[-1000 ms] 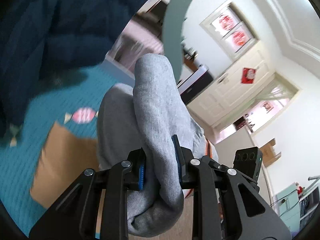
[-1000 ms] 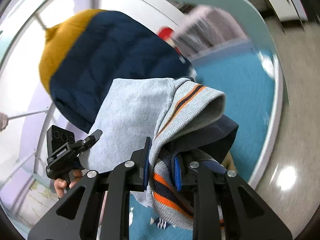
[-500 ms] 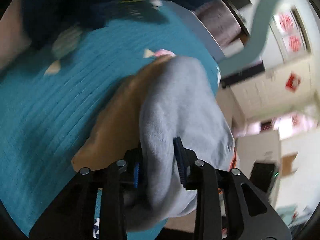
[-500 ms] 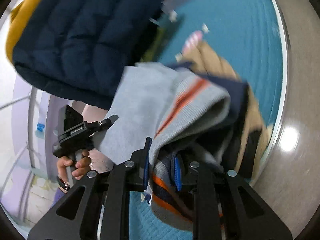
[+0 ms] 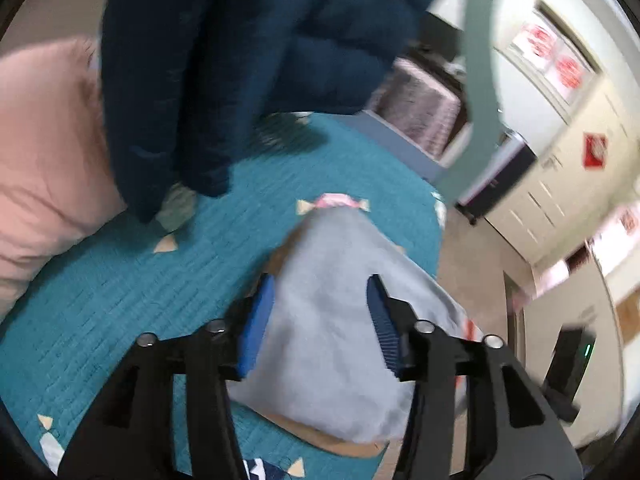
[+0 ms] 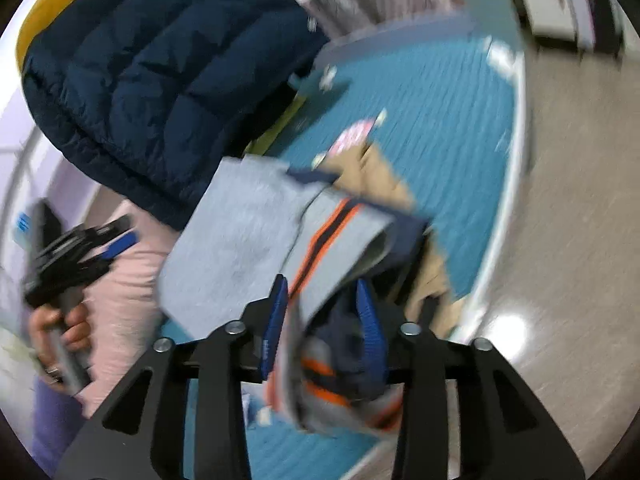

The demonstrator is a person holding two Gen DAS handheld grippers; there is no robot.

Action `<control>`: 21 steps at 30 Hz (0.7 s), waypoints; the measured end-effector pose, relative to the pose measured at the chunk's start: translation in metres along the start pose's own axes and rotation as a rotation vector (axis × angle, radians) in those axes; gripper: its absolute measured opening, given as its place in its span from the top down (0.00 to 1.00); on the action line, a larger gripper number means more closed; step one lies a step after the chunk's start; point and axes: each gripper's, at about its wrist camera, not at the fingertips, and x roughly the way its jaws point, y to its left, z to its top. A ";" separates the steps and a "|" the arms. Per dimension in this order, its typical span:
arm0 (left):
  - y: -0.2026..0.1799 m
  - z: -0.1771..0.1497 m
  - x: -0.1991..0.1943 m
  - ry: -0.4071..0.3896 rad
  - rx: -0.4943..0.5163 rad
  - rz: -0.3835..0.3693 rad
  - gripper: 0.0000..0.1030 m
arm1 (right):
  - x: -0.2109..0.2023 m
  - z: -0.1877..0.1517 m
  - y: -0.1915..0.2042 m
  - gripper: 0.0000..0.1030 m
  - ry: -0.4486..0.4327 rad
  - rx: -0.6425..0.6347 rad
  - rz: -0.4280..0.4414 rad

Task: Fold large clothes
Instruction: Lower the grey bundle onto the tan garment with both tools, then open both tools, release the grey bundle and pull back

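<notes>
Over teal quilt [image 5: 120, 300]: L gripper [image 5: 320, 320] open, R gripper [image 6: 322, 316] open, grey sweater [image 5: 328, 320] between.

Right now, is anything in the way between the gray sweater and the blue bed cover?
Yes. The gray sweater lies on a tan garment, which covers the blue bed cover beneath it. The navy jacket sits farther back, not in the way.

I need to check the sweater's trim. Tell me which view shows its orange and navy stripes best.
The right wrist view. There the orange and navy stripes run across the grey sweater's folded edge, just ahead of the right gripper. The left wrist view shows mostly plain grey fabric, with only an orange sliver at its right edge.
</notes>
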 end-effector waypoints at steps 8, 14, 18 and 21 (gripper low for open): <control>0.009 -0.073 0.044 0.048 -0.076 0.120 0.51 | 0.038 -0.004 0.042 0.87 0.030 -0.339 -0.063; 0.019 -0.045 0.093 0.109 -0.071 0.155 0.50 | 0.114 -0.020 -0.024 1.00 0.213 -0.208 -0.165; 0.012 -0.036 0.112 0.120 -0.023 0.229 0.50 | 0.102 -0.012 -0.018 0.99 0.172 -0.191 -0.150; 0.020 -0.034 0.112 0.116 -0.063 0.205 0.50 | 0.068 -0.013 0.006 0.99 0.091 -0.226 -0.112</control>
